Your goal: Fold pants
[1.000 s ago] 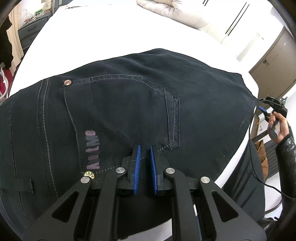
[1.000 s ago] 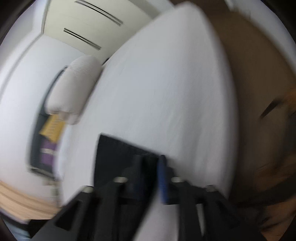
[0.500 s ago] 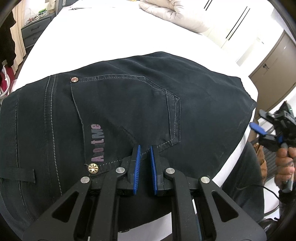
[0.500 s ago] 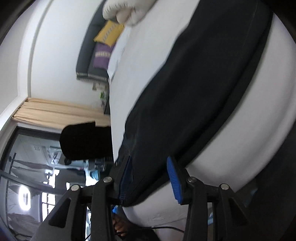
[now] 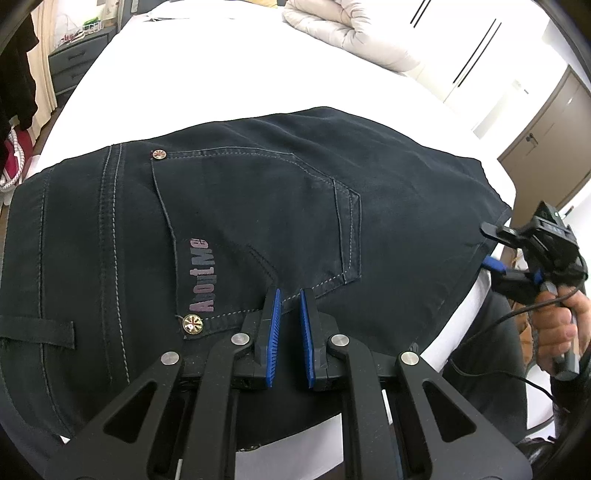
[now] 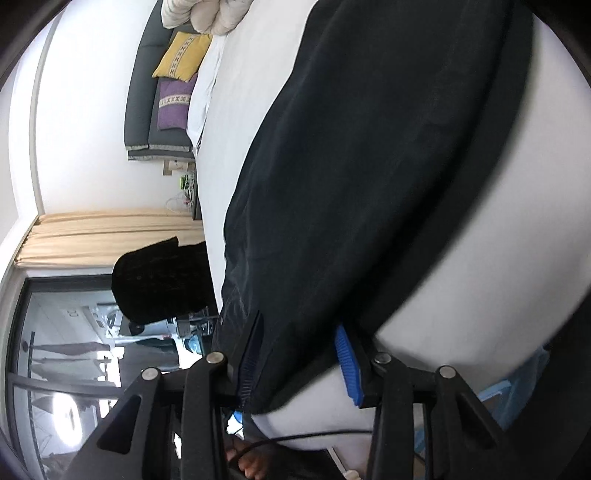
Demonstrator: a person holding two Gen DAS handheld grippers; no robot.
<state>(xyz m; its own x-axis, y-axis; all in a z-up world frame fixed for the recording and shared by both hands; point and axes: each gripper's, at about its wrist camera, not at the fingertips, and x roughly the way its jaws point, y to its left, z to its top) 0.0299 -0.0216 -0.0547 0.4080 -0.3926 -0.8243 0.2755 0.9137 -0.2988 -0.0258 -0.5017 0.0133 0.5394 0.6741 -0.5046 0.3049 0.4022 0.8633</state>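
The pants (image 5: 258, 229), dark denim with a stitched back pocket and a small printed label, lie spread flat across the near part of the white bed (image 5: 229, 66), waistband end toward the left of the left wrist view and the cloth running off to the right, where its edge drapes over the bed's side; their long axis runs across that view, left to right. The left gripper (image 5: 289, 328) sits over the near edge of the seat area, just below the pocket's lower corner, its blue pads drawn nearly together with only a slim gap; whether a pinch of cloth is caught between them I cannot tell, since the tips rest against the fabric. The right gripper (image 6: 295, 354) is at the far right edge of the garment, where the fabric turns down over the mattress; its jaws are closing, with the folded dark edge of the cloth between the blue pads, though the pads do not look pressed on it yet. In the left wrist view a hand (image 5: 561, 325) carries that tool just beside the hanging edge. The right hand is therefore the one placed at the leg end, and my judgement is that the coming fold depends on carrying that end leftward along the long axis toward the waistband. A rolled duvet (image 5: 351, 33) lies well apart at the head of the bed
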